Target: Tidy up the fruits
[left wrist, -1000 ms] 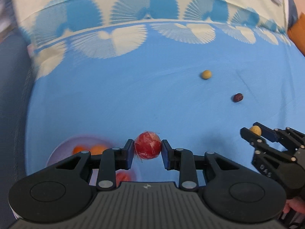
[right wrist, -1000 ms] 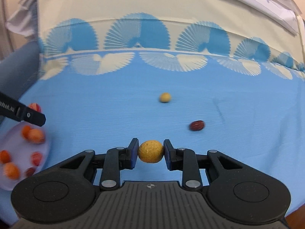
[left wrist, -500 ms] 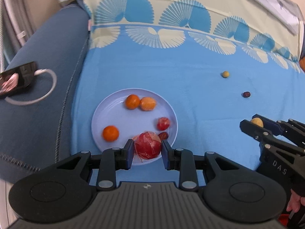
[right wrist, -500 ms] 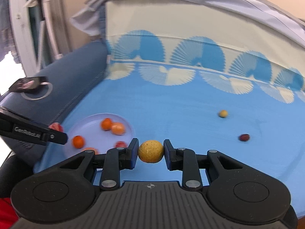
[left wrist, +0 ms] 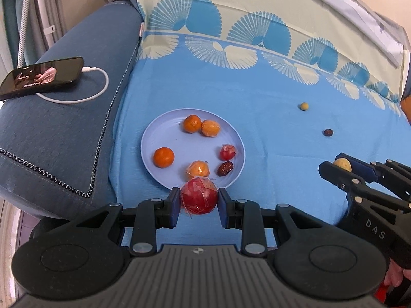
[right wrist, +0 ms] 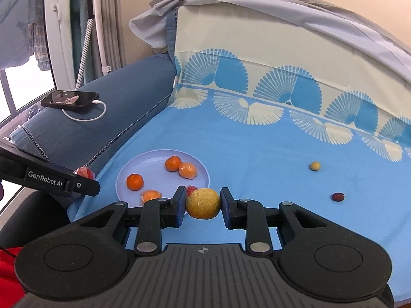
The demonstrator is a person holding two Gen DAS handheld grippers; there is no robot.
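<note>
My left gripper (left wrist: 197, 202) is shut on a wrapped red fruit (left wrist: 198, 198), held just in front of the near rim of a pale blue plate (left wrist: 154, 138). The plate holds several oranges, a small wrapped red fruit (left wrist: 227, 152) and a dark date (left wrist: 225, 168). My right gripper (right wrist: 203, 204) is shut on a yellow round fruit (right wrist: 203, 203), to the right of the plate (right wrist: 151, 160). A small yellow fruit (right wrist: 314, 165) and a dark red date (right wrist: 337, 196) lie loose on the blue cloth at the right.
A dark blue sofa arm (left wrist: 64, 118) lies left of the plate, with a phone (left wrist: 42, 77) and a white cable on it. The blue cloth (left wrist: 269, 133) with its fan pattern covers the seat and runs up the back.
Both grippers have pulled back and turned left, still holding their fruits. The plate, sofa arm and phone have come fully into view.
</note>
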